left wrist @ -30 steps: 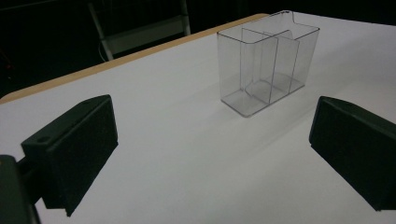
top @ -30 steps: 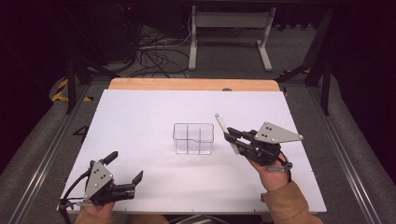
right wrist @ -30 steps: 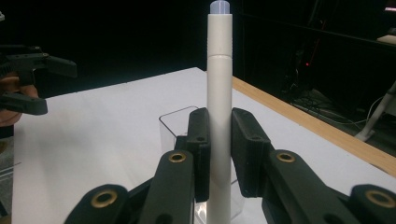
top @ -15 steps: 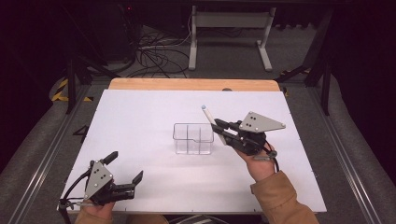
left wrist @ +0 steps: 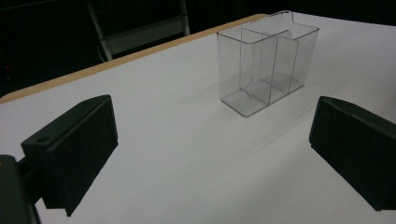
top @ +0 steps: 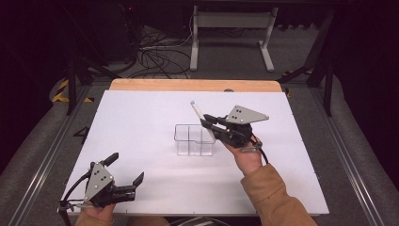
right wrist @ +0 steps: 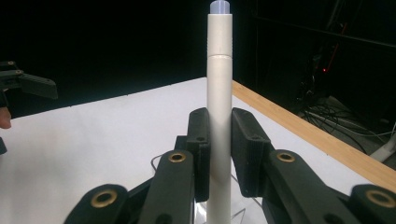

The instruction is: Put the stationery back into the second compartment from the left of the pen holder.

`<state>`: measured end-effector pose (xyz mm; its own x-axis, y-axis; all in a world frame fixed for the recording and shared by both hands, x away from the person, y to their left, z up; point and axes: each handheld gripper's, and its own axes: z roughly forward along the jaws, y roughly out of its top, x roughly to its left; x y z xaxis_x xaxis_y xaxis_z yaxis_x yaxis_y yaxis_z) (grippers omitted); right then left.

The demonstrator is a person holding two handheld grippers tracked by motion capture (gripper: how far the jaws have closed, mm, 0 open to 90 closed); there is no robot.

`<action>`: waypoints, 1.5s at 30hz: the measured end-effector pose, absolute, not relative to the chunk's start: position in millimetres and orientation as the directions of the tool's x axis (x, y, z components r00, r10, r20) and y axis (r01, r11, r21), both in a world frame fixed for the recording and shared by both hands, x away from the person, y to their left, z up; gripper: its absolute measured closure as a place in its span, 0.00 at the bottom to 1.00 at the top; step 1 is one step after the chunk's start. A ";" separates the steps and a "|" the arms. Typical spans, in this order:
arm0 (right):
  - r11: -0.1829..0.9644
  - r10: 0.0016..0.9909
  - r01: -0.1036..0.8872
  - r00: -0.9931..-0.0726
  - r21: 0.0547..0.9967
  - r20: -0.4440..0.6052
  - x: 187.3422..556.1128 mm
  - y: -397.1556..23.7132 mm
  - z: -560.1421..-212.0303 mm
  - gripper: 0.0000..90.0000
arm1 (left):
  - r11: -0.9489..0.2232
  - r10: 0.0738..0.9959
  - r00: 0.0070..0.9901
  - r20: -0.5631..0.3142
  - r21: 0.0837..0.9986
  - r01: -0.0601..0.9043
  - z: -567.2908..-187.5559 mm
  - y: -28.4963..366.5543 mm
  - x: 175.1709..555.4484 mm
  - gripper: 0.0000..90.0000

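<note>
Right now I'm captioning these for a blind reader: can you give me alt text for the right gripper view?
A white pen stands upright, clamped between the two black jaws of the right gripper. Behind it a white table with a wooden edge runs into a dark room; the left gripper shows at the far left.

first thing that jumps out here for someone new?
The right gripper, shut on a white pen held over the right end of the clear divided organizer at mid-table. The left gripper sits open at the white table's near-left corner, jaws pointed toward the organizer.
</note>
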<state>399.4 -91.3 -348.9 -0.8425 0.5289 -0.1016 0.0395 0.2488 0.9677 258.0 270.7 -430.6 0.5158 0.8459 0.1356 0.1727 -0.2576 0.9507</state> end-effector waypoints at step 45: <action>0.237 0.509 0.079 -0.859 0.968 -0.054 433.3 -44.6 -384.8 0.87 | -0.255 0.845 0.519 0.131 0.951 0.176 -431.2 271.3 258.7 0.02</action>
